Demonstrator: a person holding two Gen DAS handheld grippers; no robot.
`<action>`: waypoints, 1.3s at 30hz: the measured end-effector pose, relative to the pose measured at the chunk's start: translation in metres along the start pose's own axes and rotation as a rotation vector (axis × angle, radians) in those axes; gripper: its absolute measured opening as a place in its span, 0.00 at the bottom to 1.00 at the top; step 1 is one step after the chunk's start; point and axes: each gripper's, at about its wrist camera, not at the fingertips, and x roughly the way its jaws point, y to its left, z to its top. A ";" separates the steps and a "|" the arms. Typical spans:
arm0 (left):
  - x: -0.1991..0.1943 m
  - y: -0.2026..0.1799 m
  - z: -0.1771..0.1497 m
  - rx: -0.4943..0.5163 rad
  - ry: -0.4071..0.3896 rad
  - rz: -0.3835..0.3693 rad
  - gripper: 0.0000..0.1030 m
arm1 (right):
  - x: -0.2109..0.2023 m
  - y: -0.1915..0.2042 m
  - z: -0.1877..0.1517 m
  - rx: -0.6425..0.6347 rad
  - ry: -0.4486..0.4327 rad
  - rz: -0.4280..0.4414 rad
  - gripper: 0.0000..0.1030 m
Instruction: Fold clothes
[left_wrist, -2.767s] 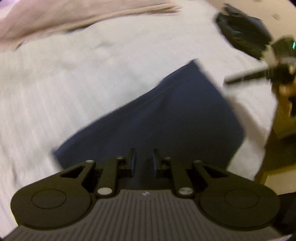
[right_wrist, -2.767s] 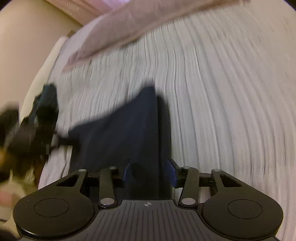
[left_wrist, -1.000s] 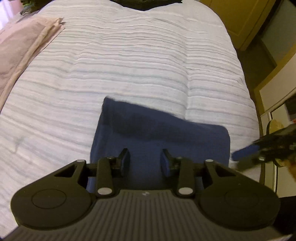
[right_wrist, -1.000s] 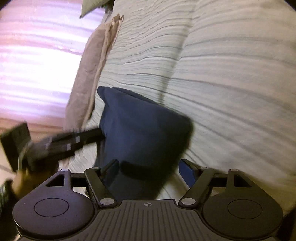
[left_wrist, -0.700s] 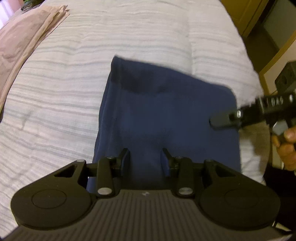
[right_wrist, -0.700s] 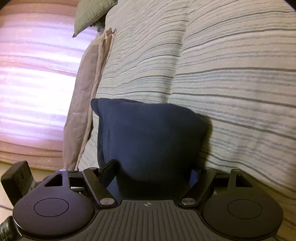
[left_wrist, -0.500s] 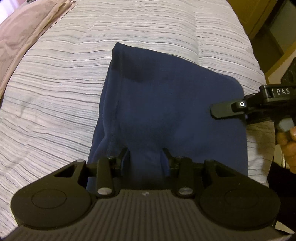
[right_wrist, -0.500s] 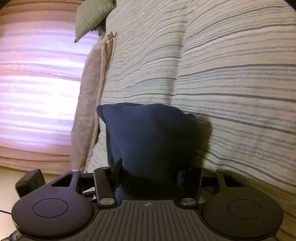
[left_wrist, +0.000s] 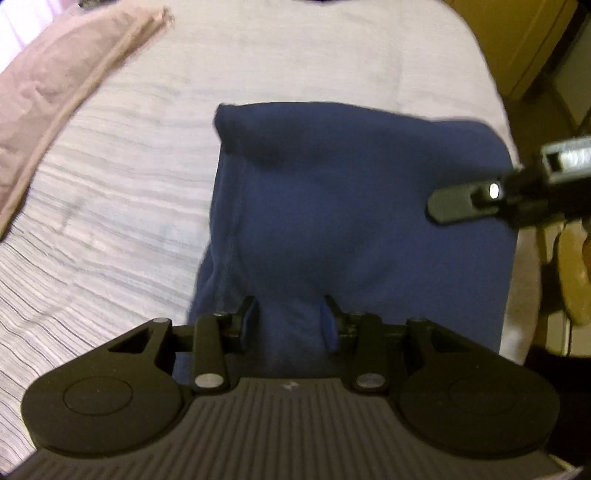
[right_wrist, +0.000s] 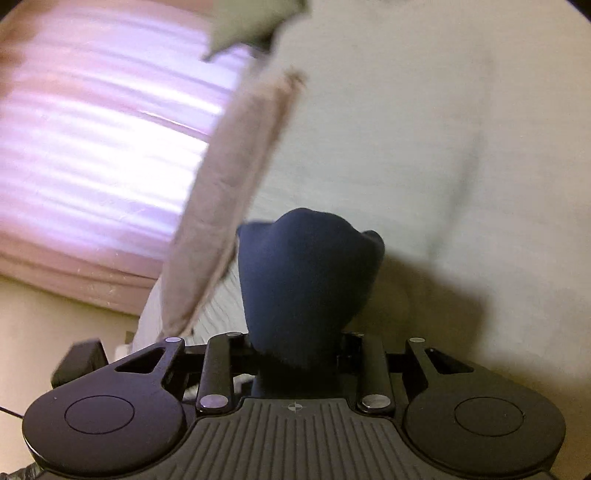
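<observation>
Left wrist view: navy garment (left_wrist: 351, 221) lies centre on the bed (left_wrist: 122, 206), its near edge pinched in the left gripper (left_wrist: 290, 321); the right gripper (right_wrist: 295, 350) clamps another bunch. Pink blanket (left_wrist: 55, 88) sits at 10 o'clock. Uneven pulling could skew the fold.

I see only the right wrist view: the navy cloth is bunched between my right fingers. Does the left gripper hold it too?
Observer: Yes. The left gripper is shut on the near edge of the navy garment, with cloth gathered between its fingers.
Operator: Where is the rest of the cloth?
Observer: It spreads away from the left gripper over the striped bedcover, and one far corner bulges up.
Operator: Is anything beyond the bed?
Observer: Yellowish wooden furniture stands past a far corner of the bed.
</observation>
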 end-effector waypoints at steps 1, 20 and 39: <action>-0.009 -0.002 0.005 -0.015 -0.022 -0.004 0.30 | -0.012 0.010 0.018 -0.061 -0.015 -0.017 0.28; -0.092 -0.037 -0.022 -0.307 -0.215 0.023 0.31 | -0.027 0.073 -0.086 -1.532 -0.140 -0.371 0.30; -0.055 -0.022 -0.065 -0.682 -0.212 -0.168 0.41 | -0.033 0.019 -0.141 -1.641 0.336 -0.423 0.49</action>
